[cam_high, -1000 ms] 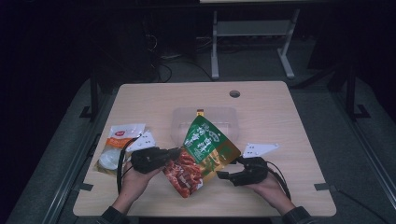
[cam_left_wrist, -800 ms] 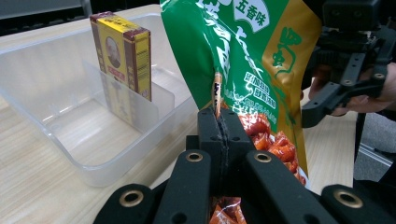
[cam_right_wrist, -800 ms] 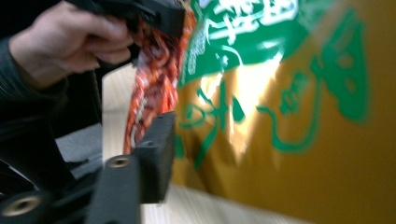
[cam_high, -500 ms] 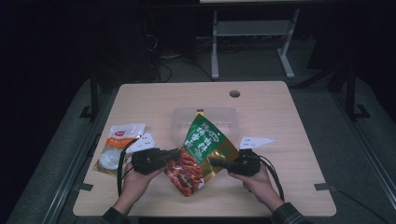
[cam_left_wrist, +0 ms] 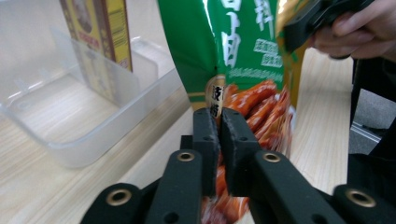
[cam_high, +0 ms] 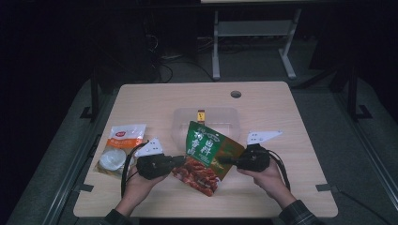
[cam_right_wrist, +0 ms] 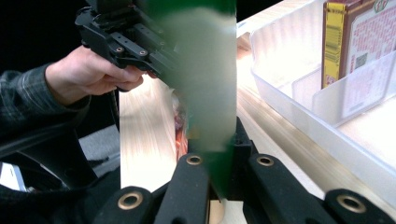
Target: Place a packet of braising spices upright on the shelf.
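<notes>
A green snack bag (cam_high: 206, 154) with red sausages printed on it hangs tilted between my two grippers, just above the table's front. My left gripper (cam_high: 180, 160) pinches the bag's lower left edge; its jaws have just been opening a little, with the bag (cam_left_wrist: 233, 46) still between the pads (cam_left_wrist: 208, 135). My right gripper (cam_high: 224, 161) is shut on the bag's right edge, and in the right gripper view the green film (cam_right_wrist: 205, 70) runs up from between its jaws (cam_right_wrist: 215, 144). The left gripper view (cam_left_wrist: 219, 126) also shows the other hand's gripper (cam_left_wrist: 317, 18) farther off.
A clear plastic bin (cam_high: 180, 126) stands right behind the bag with a yellow-edged box (cam_high: 201, 116) upright in it. A white and orange pouch (cam_high: 122, 140) lies at the table's left, beside my left hand. The desk has a cable hole (cam_high: 235, 94) at the back.
My right gripper came in from the right to the bag's edge and closed on it. The left gripper stayed in place on the bag.
</notes>
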